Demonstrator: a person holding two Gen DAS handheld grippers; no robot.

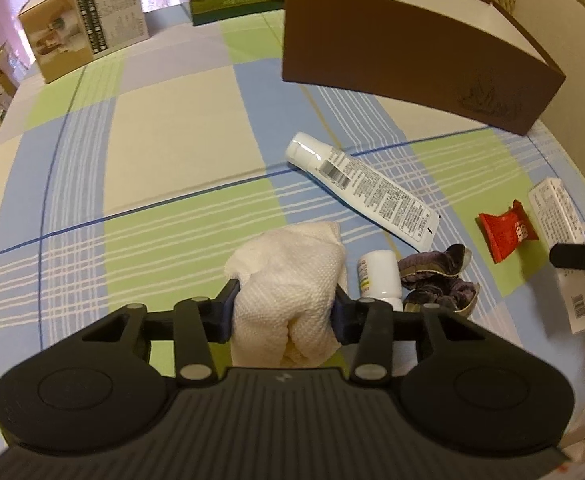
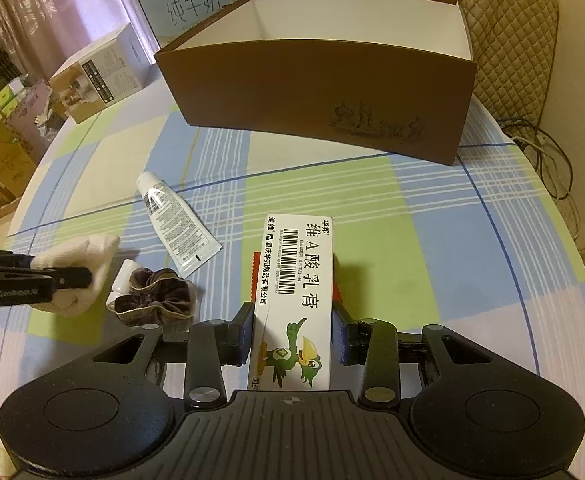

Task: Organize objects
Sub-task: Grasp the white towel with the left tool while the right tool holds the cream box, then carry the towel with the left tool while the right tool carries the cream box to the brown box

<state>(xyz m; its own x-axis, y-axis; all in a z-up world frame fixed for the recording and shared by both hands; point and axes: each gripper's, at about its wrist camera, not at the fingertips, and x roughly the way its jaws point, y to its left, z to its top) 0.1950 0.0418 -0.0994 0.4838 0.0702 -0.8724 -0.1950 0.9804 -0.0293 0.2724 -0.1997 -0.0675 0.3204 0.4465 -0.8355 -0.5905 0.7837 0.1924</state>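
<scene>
Left wrist view first: your left gripper [image 1: 286,306] has its jaws pressed in on both sides of a crumpled white paper towel [image 1: 288,276], so the towel is gripped. Take the brown open box [image 1: 408,56] at the far side of the checked tablecloth [image 1: 152,160] as the landmark. The towel sits well in front of it, toward you. A white tube [image 1: 366,190] lies between box and towel, cap end toward the box. Just beside the towel lie a small white bottle [image 1: 378,274] and a dark scrunchie [image 1: 438,280], touching each other. A red sachet [image 1: 506,234] lies farther along, near the white carton [image 1: 564,224].

Right wrist view: your right gripper [image 2: 292,336] is closed on the long sides of that white carton [image 2: 294,296], printed with a barcode and a green bird, its far end pointing at the brown open box [image 2: 320,100]. The box interior that shows is white. The red sachet [image 2: 255,264] peeks out from under the carton. You can see the left gripper [image 2: 64,280] with the towel [image 2: 80,272] off to the side, the scrunchie [image 2: 152,296] beside it.
</scene>
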